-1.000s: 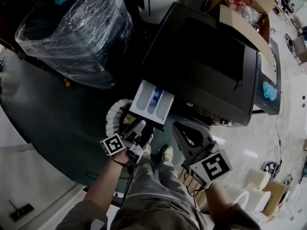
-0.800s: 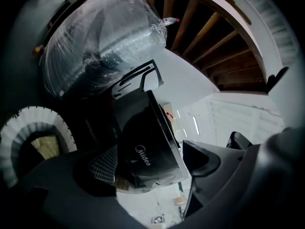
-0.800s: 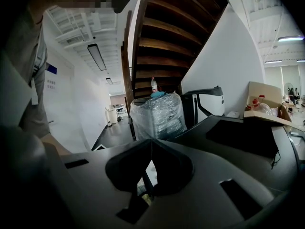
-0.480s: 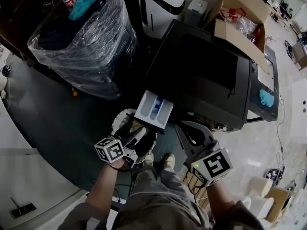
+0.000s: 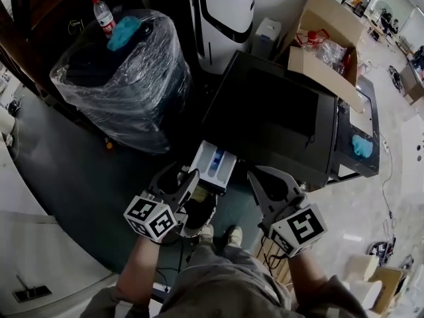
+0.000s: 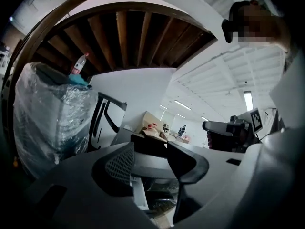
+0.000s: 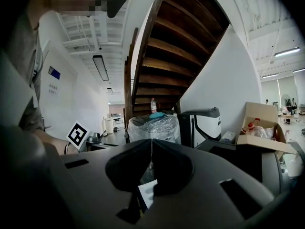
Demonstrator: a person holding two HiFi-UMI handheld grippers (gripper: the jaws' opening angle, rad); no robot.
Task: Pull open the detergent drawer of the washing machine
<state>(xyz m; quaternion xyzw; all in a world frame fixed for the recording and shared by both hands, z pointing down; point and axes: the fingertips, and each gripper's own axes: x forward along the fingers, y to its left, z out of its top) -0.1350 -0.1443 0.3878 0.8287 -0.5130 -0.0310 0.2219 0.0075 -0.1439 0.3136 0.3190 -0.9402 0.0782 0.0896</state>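
Note:
The black washing machine (image 5: 265,111) stands ahead of me. Its white detergent drawer (image 5: 213,165) sticks out from the front left corner, with a blue compartment showing. My left gripper (image 5: 181,179) hovers just before the drawer's front edge, apart from it. In the left gripper view its jaws (image 6: 150,152) are closing, a gap still between them and nothing in it. My right gripper (image 5: 263,176) hangs to the right of the drawer, in front of the machine. Its jaws (image 7: 151,152) are shut on nothing. The drawer (image 7: 149,192) shows as a white piece below them.
A plastic-wrapped bin (image 5: 126,78) with a bottle (image 5: 104,17) and a teal cloth on top stands to the left. Behind the machine are a white-and-black appliance (image 5: 222,18) and an open cardboard box (image 5: 324,55). My legs and shoes (image 5: 218,234) are below the grippers.
Both grippers have lifted up and off the drawer. The left one has rolled over and its jaws have narrowed. The drawer stays pulled out.

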